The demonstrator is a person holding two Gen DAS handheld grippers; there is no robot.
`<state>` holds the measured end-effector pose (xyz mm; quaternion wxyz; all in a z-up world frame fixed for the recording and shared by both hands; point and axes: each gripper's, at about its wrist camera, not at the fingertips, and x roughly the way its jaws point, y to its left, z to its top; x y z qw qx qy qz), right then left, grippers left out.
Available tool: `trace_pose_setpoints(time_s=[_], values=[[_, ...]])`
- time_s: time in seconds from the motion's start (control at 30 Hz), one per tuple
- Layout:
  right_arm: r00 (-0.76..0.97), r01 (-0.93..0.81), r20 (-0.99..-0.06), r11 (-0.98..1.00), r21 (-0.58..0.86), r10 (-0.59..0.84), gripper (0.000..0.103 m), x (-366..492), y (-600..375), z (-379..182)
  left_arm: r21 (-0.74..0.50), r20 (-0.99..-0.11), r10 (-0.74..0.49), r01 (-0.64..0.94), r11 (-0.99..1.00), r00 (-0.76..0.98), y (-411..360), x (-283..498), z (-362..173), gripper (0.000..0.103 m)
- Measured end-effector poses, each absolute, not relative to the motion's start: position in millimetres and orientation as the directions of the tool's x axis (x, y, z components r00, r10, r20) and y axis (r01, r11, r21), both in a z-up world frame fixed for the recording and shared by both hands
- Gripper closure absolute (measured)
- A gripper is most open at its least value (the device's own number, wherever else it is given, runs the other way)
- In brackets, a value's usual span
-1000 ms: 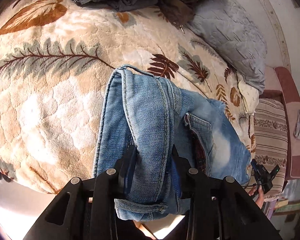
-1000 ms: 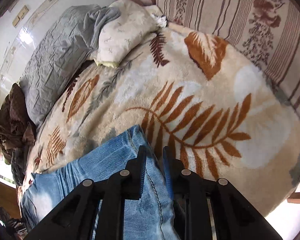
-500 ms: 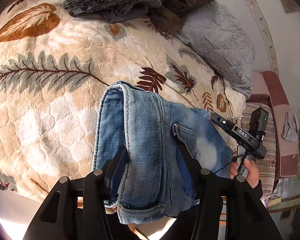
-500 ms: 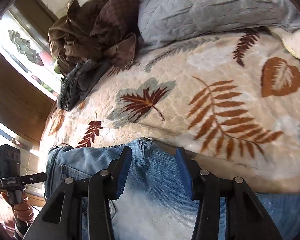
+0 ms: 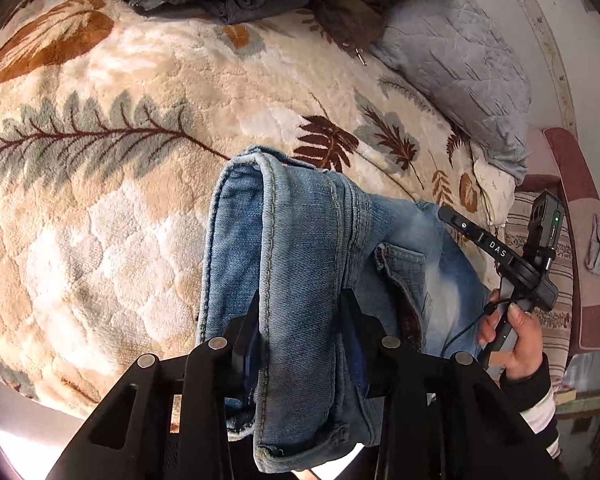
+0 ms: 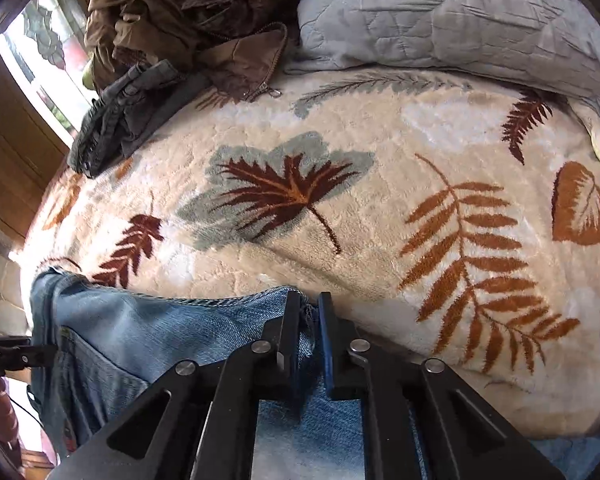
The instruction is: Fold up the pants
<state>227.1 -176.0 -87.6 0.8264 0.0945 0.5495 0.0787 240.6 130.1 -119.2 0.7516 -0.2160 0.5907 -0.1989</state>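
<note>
A pair of faded blue jeans [image 5: 300, 264] lies at the near edge of a bed covered by a cream leaf-patterned blanket [image 5: 112, 208]. In the left wrist view, the left gripper [image 5: 300, 320] has its two black fingers on either side of a thick bunched fold of the denim, pinching it, with the cuff end hanging toward the camera. To the right, a hand [image 5: 516, 340] holds the right gripper's handle above the jeans. In the right wrist view, the right gripper [image 6: 309, 320] has its fingers nearly pressed together at the jeans' frayed far edge, apparently nipping it, though the contact is hard to see. Dark clothes [image 6: 148, 92] and a gray pillow [image 6: 440, 12] lie at the far side.
</note>
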Motion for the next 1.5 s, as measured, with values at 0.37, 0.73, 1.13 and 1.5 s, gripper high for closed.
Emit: trace_pose_setpoints(time_s=[0.37,0.73,1.13,1.5], values=[[0.431,0.052,-0.795,0.868,0.494,0.427,0.058,88,-225,-24,-0.659,-0.689,-0.644,0.082,0.748,0.334,161,116,-57,0.041],[0.257,0.26,-0.615,0.56,0.787,0.746,0.055,13,-187,-105,-0.741,-0.668,-0.713,-0.105,0.663,0.215,137,134,-138,0.042],[0.337,0.247,-0.544,0.485,0.839,0.769,0.096,29,-159,-106,-0.635,-0.764,-0.616,-0.052,0.771,0.193,122,165,-129,0.082],[0.385,0.302,-0.575,0.49,0.818,0.722,0.079,-6,-215,-97,-0.594,-0.756,-0.618,0.168,0.787,0.216,130,128,-92,0.073]])
